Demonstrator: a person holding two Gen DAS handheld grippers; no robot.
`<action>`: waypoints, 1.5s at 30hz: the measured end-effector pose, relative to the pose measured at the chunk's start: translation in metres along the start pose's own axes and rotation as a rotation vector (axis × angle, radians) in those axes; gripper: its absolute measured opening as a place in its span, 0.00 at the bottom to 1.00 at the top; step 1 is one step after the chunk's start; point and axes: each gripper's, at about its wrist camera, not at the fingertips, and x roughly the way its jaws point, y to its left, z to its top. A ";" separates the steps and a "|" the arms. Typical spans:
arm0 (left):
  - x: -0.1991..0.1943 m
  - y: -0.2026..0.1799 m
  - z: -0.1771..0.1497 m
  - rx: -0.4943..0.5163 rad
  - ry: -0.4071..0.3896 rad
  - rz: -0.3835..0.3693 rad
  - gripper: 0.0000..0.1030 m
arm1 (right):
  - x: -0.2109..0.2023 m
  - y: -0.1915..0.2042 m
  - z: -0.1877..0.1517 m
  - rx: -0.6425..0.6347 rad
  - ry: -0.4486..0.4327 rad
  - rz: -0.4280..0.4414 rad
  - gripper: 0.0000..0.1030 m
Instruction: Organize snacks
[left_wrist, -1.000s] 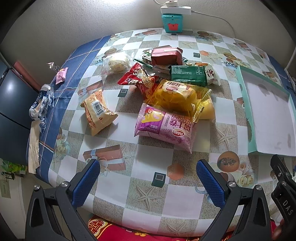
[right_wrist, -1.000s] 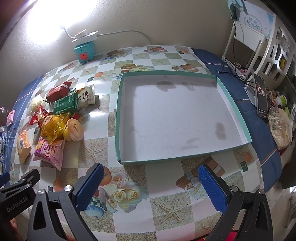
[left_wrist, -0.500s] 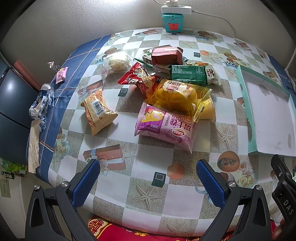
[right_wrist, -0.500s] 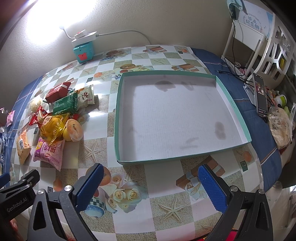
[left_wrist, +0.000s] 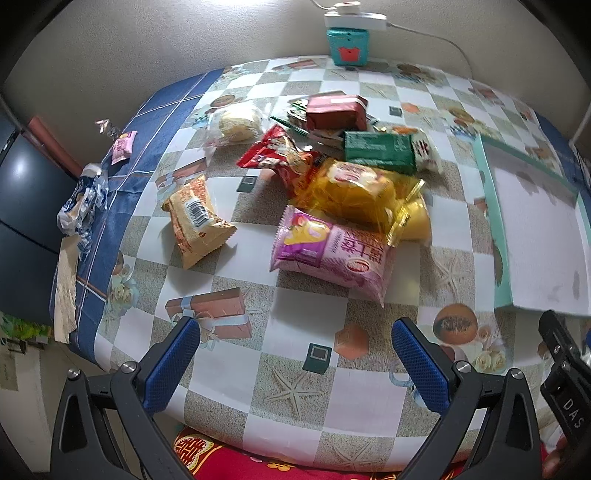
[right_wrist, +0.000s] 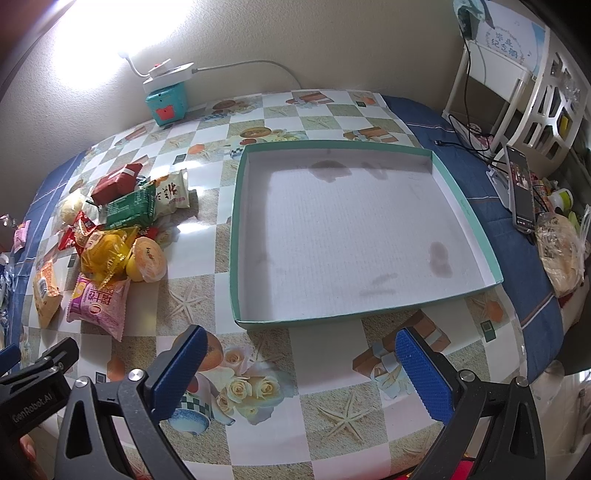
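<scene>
Left tongs (left_wrist: 295, 363) spread wide and holding nothing, hovering over the near edge of the tabletop (left_wrist: 343, 400), blue pads to either side of a bare patch of checked cloth; right tongs (right_wrist: 301, 365) likewise gaping and unloaded, poised just short of the near wall of the teal-rimmed tray (right_wrist: 369, 314).

Snacks heaped on the left part of the tabletop, well apart from both tongs; nearest, a pink packet (left_wrist: 332, 258) lying flat, with a yellow cellophane bag (left_wrist: 354, 188) overlapping its far edge; a round orange-wrapped cake (right_wrist: 147, 264) tucked at the right of that bag; off to the left and alone, an orange packet with a barcode (left_wrist: 195, 221); further back, a red crinkled wrapper (left_wrist: 277, 155), a green packet (left_wrist: 380, 153) touching a white packet (right_wrist: 171, 194), a dark red box (left_wrist: 336, 110) resting on the pile, and a clear-wrapped pale bun (left_wrist: 238, 123) at the far left.

Tray standing to the right of the heap, white floor stained in a few spots, nothing inside; a teal box (right_wrist: 166, 105) under a white power strip (right_wrist: 170, 72) at the far wall; a phone (right_wrist: 519, 188) propped beyond the tray's right side.
</scene>
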 end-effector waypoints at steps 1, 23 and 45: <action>0.000 0.004 0.000 -0.018 -0.003 -0.002 1.00 | -0.001 0.001 0.000 -0.001 -0.006 0.007 1.00; 0.049 0.157 0.029 -0.457 0.021 -0.083 1.00 | 0.012 0.113 0.021 -0.107 -0.036 0.287 1.00; 0.114 0.170 0.078 -0.408 0.123 -0.122 1.00 | 0.077 0.189 0.016 -0.040 0.182 0.321 1.00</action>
